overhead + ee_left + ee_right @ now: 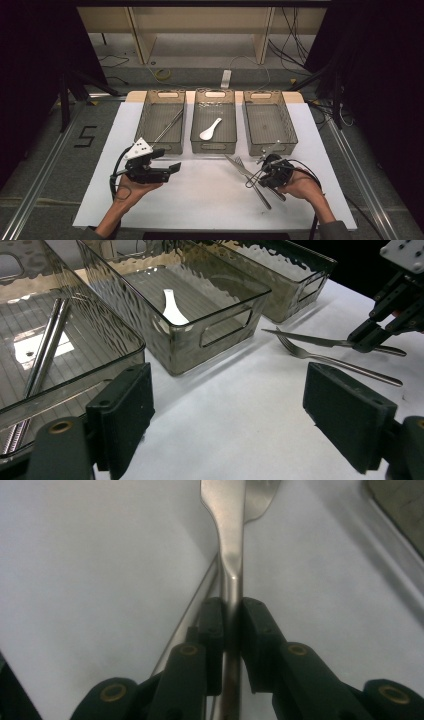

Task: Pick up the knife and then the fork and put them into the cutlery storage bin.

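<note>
While it lies on the white table [210,200] beside the fork [320,359] | knife [227,540] handle clamped in right gripper [231,617] | left gripper [225,405] gaping, holding nothing.

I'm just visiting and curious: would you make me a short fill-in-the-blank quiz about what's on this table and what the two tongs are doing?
1. The right tongs are shut on the handle of a ____, which lies beside the fork.
2. The white spoon lies in the ____ of the three bins.
3. The left tongs stand ____, with nothing between them.
4. The metal chopsticks lie in the ____ bin.

Missing words: knife; middle; open; left
</note>
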The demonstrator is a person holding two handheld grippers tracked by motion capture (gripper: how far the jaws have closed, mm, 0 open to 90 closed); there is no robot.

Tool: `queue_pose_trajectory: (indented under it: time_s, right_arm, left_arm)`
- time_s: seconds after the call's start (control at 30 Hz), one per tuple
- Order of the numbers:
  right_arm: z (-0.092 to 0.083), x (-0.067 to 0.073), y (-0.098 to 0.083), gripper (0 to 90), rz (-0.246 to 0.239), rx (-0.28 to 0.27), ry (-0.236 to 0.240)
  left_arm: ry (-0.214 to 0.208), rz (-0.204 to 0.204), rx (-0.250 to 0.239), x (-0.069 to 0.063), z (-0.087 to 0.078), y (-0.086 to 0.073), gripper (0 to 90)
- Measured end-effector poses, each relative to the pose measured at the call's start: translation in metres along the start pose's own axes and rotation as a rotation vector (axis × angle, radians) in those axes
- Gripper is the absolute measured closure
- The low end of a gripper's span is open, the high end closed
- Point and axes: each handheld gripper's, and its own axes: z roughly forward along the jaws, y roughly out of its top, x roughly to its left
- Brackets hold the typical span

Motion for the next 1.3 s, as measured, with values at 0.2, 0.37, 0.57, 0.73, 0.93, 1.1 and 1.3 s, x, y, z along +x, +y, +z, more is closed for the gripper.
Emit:
queue_pose_trajectory:
  time_s: [0.2,0.37,0.57,0.73,0.93,1.1,1.3]
  right_arm:
    - [-0.015,-0.003,0.001,80.7,0.007,-0.070,0.003]
    - [-0.025,-0.008,0.001,80.7,0.017,-0.128,0.009]
    - [-0.033,-0.014,0.006,80.7,0.024,-0.156,-0.022]
    - [-0.038,-0.021,0.014,80.7,0.025,-0.188,-0.038]
    - [-0.045,-0.033,0.024,80.7,0.044,-0.223,-0.053]
    - [-0.051,-0.044,0.031,80.7,0.076,-0.248,-0.063]
    - [-0.056,-0.055,0.040,80.7,0.095,-0.254,-0.073]
  left_arm:
    - [-0.001,-0.007,-0.014,0.001,-0.001,0.000,19.6]
    - [-0.005,-0.006,-0.025,0.001,-0.002,0.000,19.6]
    - [-0.004,-0.006,-0.031,0.001,-0.002,0.000,19.6]
    - [0.002,-0.011,-0.046,0.002,-0.004,0.000,19.6]
    - [0.006,-0.014,-0.060,0.003,-0.005,0.000,19.6]
    - [0.009,-0.015,-0.065,0.003,-0.006,0.000,19.6]
    - [0.014,-0.016,-0.074,0.004,-0.007,0.000,19.6]
